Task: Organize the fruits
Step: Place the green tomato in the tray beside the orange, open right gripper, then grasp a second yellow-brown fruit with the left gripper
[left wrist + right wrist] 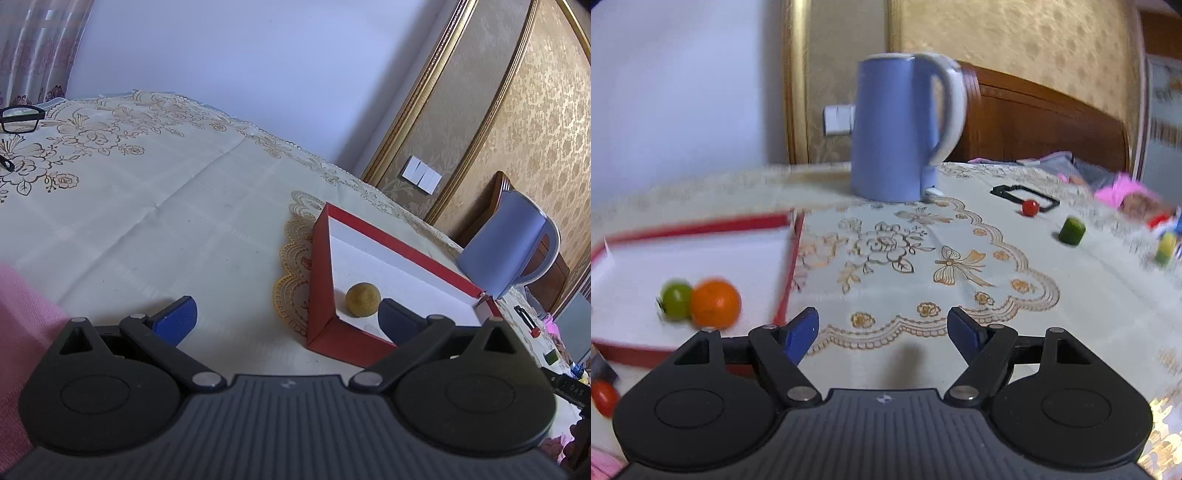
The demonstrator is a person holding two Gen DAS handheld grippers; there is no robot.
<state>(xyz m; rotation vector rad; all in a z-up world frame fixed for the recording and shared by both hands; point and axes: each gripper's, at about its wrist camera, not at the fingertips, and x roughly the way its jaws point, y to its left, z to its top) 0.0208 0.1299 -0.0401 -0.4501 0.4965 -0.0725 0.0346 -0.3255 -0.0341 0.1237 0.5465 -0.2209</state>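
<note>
A red box (320, 280) with a white floor holds a small brown round fruit (363, 299) in the left wrist view. My left gripper (286, 319) is open over the box's near corner, nothing between its blue fingers. In the right wrist view the red box (701, 225) holds an orange (716, 303) and a green round fruit (676, 299). My right gripper (882, 332) is open and empty over the tablecloth, to the right of the box. A red tomato (1030, 207), a green cylinder piece (1072, 230) and a yellow-green piece (1165, 248) lie far right. Another red tomato (604, 397) lies near left.
A blue kettle (897, 129) stands behind the box on the embroidered tablecloth (923, 266). Black glasses (22, 118) lie at the table's far left. A black frame (1025, 195) and pink clutter (1123, 192) sit at the right. A pink sleeve (22, 332) shows at the left.
</note>
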